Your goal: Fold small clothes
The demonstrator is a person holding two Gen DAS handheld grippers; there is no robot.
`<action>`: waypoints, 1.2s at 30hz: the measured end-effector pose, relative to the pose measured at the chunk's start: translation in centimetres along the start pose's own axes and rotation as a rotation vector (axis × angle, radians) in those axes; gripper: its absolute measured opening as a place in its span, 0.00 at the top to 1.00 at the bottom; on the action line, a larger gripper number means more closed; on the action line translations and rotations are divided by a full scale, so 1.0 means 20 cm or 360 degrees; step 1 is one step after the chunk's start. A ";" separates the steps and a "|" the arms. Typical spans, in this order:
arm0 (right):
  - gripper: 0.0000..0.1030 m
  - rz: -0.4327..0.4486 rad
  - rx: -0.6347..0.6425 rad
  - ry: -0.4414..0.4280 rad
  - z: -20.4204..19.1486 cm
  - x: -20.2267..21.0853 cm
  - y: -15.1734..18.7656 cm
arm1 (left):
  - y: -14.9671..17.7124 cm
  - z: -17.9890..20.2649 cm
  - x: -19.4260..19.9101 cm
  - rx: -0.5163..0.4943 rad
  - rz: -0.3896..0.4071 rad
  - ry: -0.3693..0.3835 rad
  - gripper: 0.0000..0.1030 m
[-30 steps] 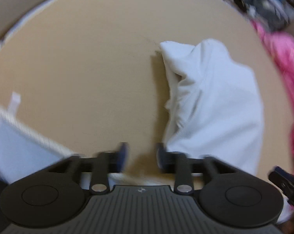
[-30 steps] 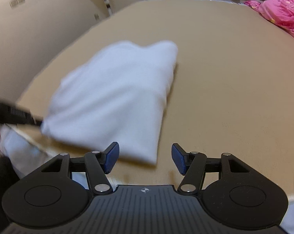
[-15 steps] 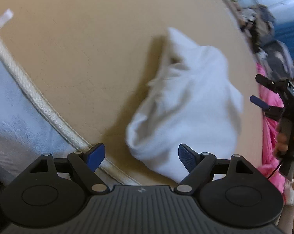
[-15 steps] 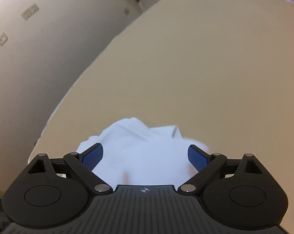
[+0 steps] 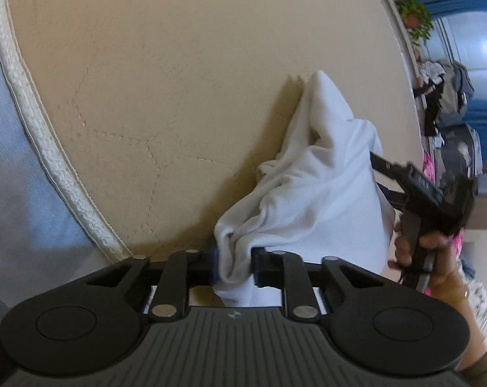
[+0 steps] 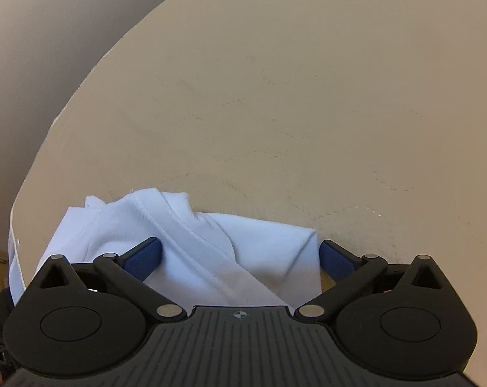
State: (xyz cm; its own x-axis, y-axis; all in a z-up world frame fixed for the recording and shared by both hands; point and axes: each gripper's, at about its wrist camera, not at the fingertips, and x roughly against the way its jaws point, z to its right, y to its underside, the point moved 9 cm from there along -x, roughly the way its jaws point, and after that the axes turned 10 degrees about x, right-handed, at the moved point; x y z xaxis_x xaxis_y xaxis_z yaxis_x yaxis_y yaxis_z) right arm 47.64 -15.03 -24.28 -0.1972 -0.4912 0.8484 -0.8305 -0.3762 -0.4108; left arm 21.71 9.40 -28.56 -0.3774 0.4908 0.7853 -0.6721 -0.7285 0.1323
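A small white garment lies bunched on the beige mattress near its piped edge. My left gripper is shut on a bunched corner of the garment at the near end. My right gripper is open, its blue pads on either side of the garment's other end, with the cloth lying between the jaws. The right gripper also shows in the left wrist view, held by a hand at the garment's right side.
The mattress's white piped edge runs along the left, with a pale blue sheet beyond it. Pink bedding, bags and a potted plant are at the far right. A beige wall borders the mattress's left side.
My left gripper has shut on the garment's near corner; it was open half a second ago. My right gripper has come closer over the garment's other end and stays open.
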 end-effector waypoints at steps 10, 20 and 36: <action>0.79 0.0218 0.0170 -0.0101 -0.15 0.15 0.03 | -0.10 0.01 0.01 -0.0022 -0.0011 -0.0014 0.88; 0.89 0.0634 -0.0475 0.0053 0.04 0.67 0.41 | -0.48 0.68 -0.10 -0.0816 -0.0214 -0.0295 0.89; 0.51 0.1106 -0.1519 0.0359 -0.01 0.77 1.25 | -0.39 1.42 -0.55 -0.1554 -0.0200 -0.0670 0.61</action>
State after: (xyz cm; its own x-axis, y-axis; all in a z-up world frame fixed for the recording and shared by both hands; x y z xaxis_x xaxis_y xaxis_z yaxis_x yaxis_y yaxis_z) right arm 23.80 -31.88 -21.34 -0.7633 -0.1741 0.6221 -0.5429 0.6947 -0.4718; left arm 49.23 -3.80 -21.15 -0.1452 0.1955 0.9699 -0.9802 0.1051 -0.1679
